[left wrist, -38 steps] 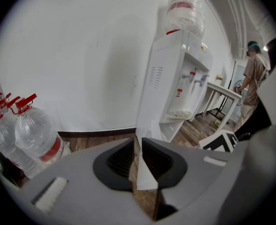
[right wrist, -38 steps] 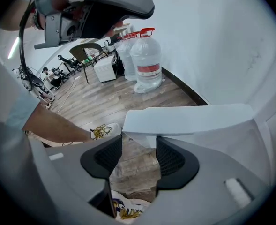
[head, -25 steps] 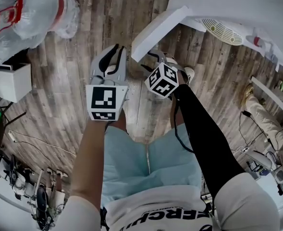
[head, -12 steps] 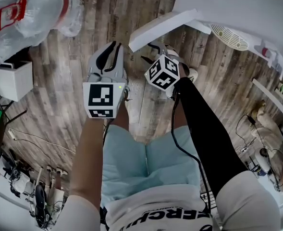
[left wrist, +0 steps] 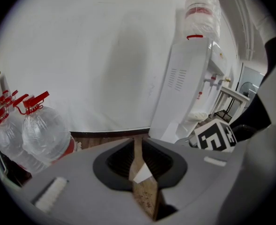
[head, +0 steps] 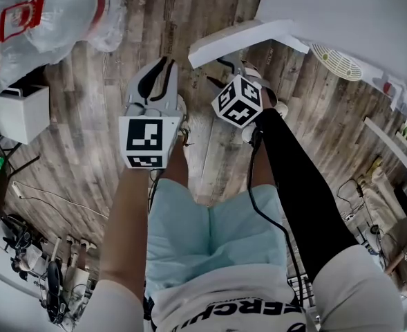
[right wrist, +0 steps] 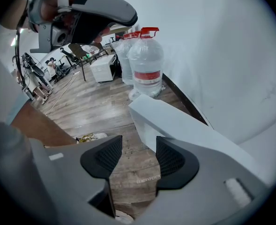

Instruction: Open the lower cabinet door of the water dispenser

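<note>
Swung wider than a second ago, the cabinet door (head: 241, 39) stands open. Right claw (right wrist: 138, 154) is spread at its edge. Left claw (left wrist: 137, 159) is pressed together, empty.

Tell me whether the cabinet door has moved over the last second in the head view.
Yes. The cabinet door has swung further out from the water dispenser, lying more squarely across the floor planks.

i think i am in a work room. i see a wood floor (head: 79, 144), big water bottles (right wrist: 146, 64), a tall white water dispenser (left wrist: 182, 93), loose wires (head: 51, 201) and a row of tools (head: 51, 282) by the edge.
</note>
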### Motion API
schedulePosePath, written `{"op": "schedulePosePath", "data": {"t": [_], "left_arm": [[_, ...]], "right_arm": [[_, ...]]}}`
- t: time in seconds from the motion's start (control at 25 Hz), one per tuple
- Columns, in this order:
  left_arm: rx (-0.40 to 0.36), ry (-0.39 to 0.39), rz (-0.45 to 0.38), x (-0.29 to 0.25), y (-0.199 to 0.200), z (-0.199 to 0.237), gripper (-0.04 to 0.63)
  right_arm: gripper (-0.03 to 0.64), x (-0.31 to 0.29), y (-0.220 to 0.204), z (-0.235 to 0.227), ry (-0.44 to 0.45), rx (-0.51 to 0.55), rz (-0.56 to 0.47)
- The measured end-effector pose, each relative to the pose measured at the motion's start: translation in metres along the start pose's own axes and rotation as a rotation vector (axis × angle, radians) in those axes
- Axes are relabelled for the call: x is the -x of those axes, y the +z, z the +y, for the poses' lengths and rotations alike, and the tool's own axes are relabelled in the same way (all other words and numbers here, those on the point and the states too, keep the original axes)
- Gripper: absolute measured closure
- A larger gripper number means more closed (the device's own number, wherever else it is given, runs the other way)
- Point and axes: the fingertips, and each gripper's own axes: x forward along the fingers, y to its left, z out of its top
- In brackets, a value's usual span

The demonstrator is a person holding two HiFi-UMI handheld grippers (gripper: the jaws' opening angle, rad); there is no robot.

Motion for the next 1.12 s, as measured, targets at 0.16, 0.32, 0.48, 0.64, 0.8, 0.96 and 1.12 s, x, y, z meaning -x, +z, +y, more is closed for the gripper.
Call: {"op": "schedulePosePath", "data": {"t": [0.16,0.32,0.48,0.64,0.8,0.96,1.12], "left_arm": [[0.008,0.005,0.004,-0.0006,-0.0015,0.0056,0.537],[0.012,0.003,0.005,-0.0025,-0.0008,0.0050,0.537],[0.014,0.002,0.006,-0.0035,-0.0011,0.0050,0.537],[0.013,0.004,0.008,-0.0042,-0.0013,0.0054,0.537],[0.011,0.005,0.009,-0.0046,-0.0006,0.0054,0.537],[0.008,0.001,0.007,-0.0042,-0.0008,0.0041,0.537],[0.005,-0.005,0.005,-0.0038,-0.0022,0.0030,0.537]], "right_arm": [[0.410,-0.0019,0.0012,0.0002,0.004,-0.001,0.006],[0.410,-0.0021,0.0015,-0.0006,0.003,0.005,0.014],[0.410,-0.0027,0.0010,-0.0011,0.002,0.014,0.019],[0.410,-0.0030,0.0005,-0.0014,0.002,0.010,0.017],[0.410,-0.0027,0.0004,-0.0016,0.003,0.005,0.016],[0.410,-0.0028,0.0008,-0.0004,0.004,0.011,0.015],[0.410,-0.0016,0.0036,-0.0002,-0.003,-0.004,0.001]]}}
